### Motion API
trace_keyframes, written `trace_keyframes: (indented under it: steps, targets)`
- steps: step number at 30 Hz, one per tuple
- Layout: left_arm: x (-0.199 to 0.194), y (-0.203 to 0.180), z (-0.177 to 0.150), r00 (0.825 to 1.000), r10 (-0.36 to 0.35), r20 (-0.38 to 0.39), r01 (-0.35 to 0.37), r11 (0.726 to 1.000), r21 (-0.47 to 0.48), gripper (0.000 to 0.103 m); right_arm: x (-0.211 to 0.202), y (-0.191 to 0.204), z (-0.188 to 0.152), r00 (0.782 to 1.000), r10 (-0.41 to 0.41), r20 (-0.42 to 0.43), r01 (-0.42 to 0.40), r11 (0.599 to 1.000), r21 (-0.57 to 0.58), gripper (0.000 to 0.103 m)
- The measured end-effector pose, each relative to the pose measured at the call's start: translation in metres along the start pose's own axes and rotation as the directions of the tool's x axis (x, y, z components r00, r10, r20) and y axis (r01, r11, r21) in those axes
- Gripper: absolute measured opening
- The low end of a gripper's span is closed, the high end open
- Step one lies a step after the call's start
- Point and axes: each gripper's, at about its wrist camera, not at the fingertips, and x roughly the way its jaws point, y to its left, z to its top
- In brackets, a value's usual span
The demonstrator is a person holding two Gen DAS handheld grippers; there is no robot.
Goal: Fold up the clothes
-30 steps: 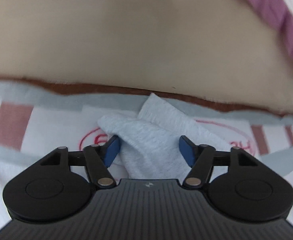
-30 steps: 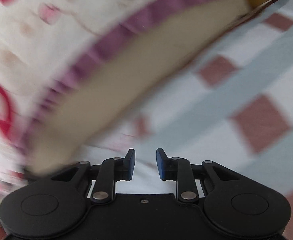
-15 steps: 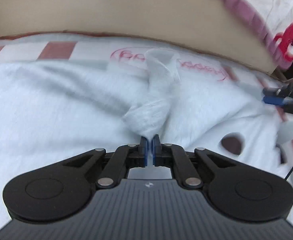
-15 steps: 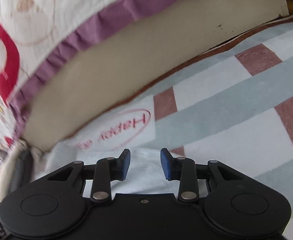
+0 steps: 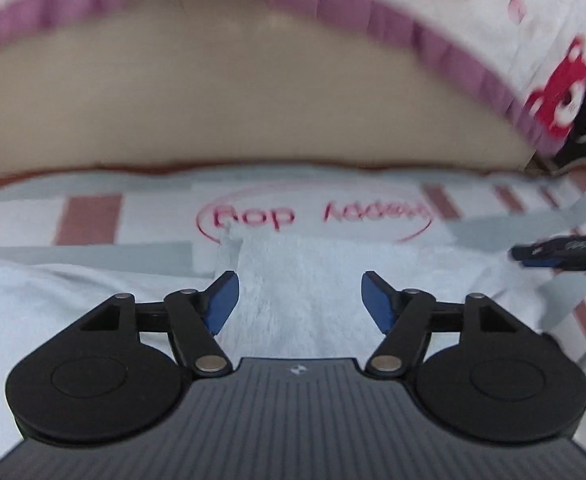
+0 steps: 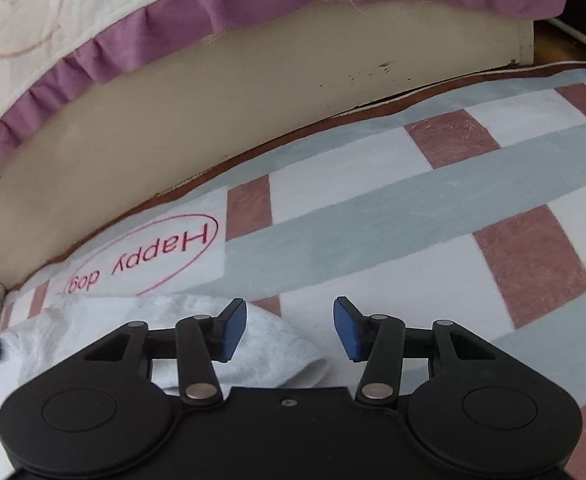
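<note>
A white fleecy garment point(image 5: 313, 276) lies on the checked blanket point(image 5: 93, 216), a flat panel of it reaching to the red "Happy dog" logo point(image 5: 313, 214). My left gripper point(image 5: 299, 300) hovers open just above that panel with nothing between its fingers. At the right edge of the left wrist view the other gripper's fingertips point(image 5: 561, 254) point in. In the right wrist view my right gripper point(image 6: 289, 330) is open too; the garment's rounded edge point(image 6: 133, 320) lies under its left finger, and bare blanket point(image 6: 413, 208) shows ahead.
A beige bed base point(image 6: 213, 112) runs along the far side of the blanket, topped by a quilt with a purple frill point(image 6: 221, 12). A white cable point(image 6: 573, 60) lies at the far right corner. Blanket to the right of the garment is bare.
My left gripper was shut on a bunched strip of the garment; now it is open and that part lies flat. The right gripper has opened wider and shifted slightly.
</note>
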Motion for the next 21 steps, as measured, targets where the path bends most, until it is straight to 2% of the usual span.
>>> trace_keyframes:
  steps: [3, 4, 7, 10, 13, 16, 18, 19, 20, 21]
  targets:
    - [0.030, -0.002, 0.014, 0.996, 0.081, -0.046, -0.079, 0.996, 0.033, 0.067, 0.002, 0.007, -0.001, 0.999, 0.017, -0.034, -0.018, 0.999, -0.043, 0.057]
    - [0.036, 0.000, 0.017, 0.995, 0.083, -0.053, -0.081, 0.996, 0.025, 0.067, 0.002, 0.011, -0.002, 0.999, -0.001, -0.042, -0.002, 0.998, -0.070, 0.058]
    - [0.048, 0.013, 0.022, 0.995, 0.058, -0.085, -0.065, 0.994, -0.089, 0.067, 0.003, 0.013, -0.003, 0.997, -0.066, -0.043, 0.061, 0.991, -0.116, 0.061]
    - [0.056, 0.020, 0.023, 0.993, 0.025, -0.116, -0.044, 0.985, -0.165, 0.067, 0.009, 0.012, -0.004, 0.994, -0.078, -0.071, 0.068, 0.989, -0.129, 0.063]
    - [0.059, 0.014, 0.020, 0.988, 0.042, -0.146, -0.060, 0.991, -0.119, 0.069, 0.011, 0.022, -0.008, 0.992, -0.086, -0.096, 0.065, 0.976, -0.209, 0.064]
    - [0.064, 0.008, 0.017, 0.987, 0.048, -0.152, -0.058, 0.996, -0.060, 0.078, 0.011, 0.027, -0.011, 0.991, -0.080, -0.108, 0.051, 0.968, -0.246, 0.064]
    - [0.057, -0.006, 0.022, 0.992, 0.086, -0.091, -0.084, 0.996, 0.028, 0.079, 0.010, 0.027, -0.011, 0.992, -0.058, -0.110, 0.029, 0.969, -0.245, 0.062]
    - [0.054, -0.013, 0.024, 0.993, 0.103, -0.060, -0.099, 0.993, 0.072, 0.073, 0.009, 0.027, -0.011, 0.993, -0.044, -0.108, 0.016, 0.969, -0.245, 0.058]
    - [0.051, -0.019, 0.027, 0.993, 0.118, -0.028, -0.114, 0.987, 0.115, 0.041, 0.008, 0.027, -0.012, 0.994, -0.041, -0.101, 0.014, 0.967, -0.255, 0.042]
    - [0.048, -0.026, 0.029, 0.991, 0.132, 0.005, -0.131, 0.979, 0.157, 0.011, 0.007, 0.029, -0.013, 0.995, -0.050, -0.088, 0.024, 0.961, -0.276, 0.010]
